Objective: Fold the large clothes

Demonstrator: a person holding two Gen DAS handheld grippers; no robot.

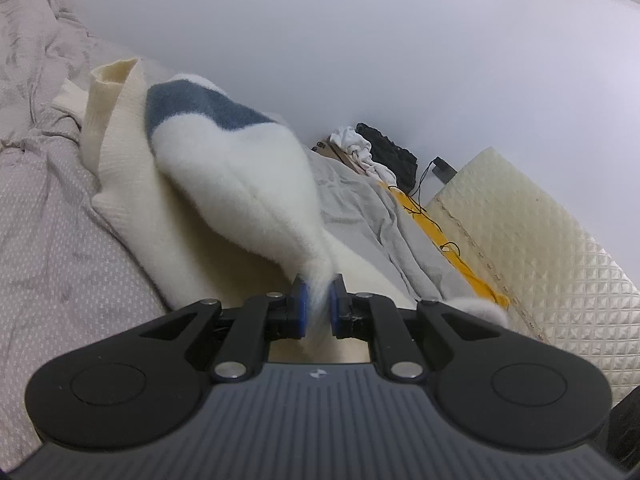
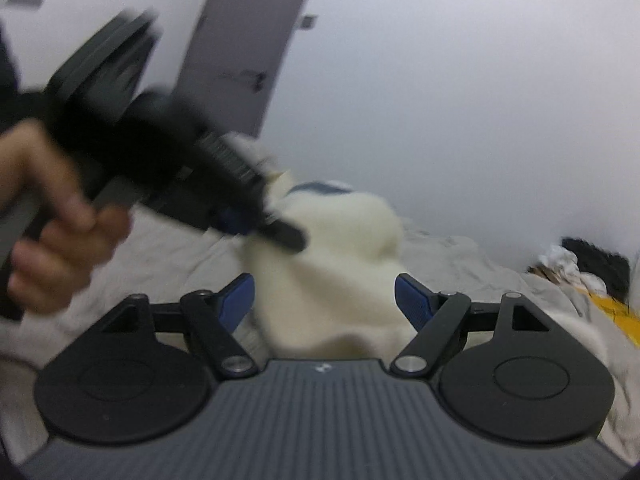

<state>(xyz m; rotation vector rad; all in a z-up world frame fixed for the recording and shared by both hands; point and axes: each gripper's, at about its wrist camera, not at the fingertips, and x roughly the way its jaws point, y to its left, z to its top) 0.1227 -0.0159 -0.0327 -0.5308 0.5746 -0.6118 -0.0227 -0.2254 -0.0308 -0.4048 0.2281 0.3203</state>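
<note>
Fleece garment [image 1: 236,184], white with a blue-grey band, is lying ahead of both tools on the bed [image 1: 60,220], over a cream knit [image 1: 120,160] that only the left wrist view is showing. The right wrist view alone is showing the person's hand [image 2: 60,232]. The left hand-held gripper [image 1: 318,304] is clamping a bunched fold of the fleece. The right hand-held gripper [image 2: 324,300] is standing wide apart, fleece between its pads [image 2: 412,300], untouched.
</note>
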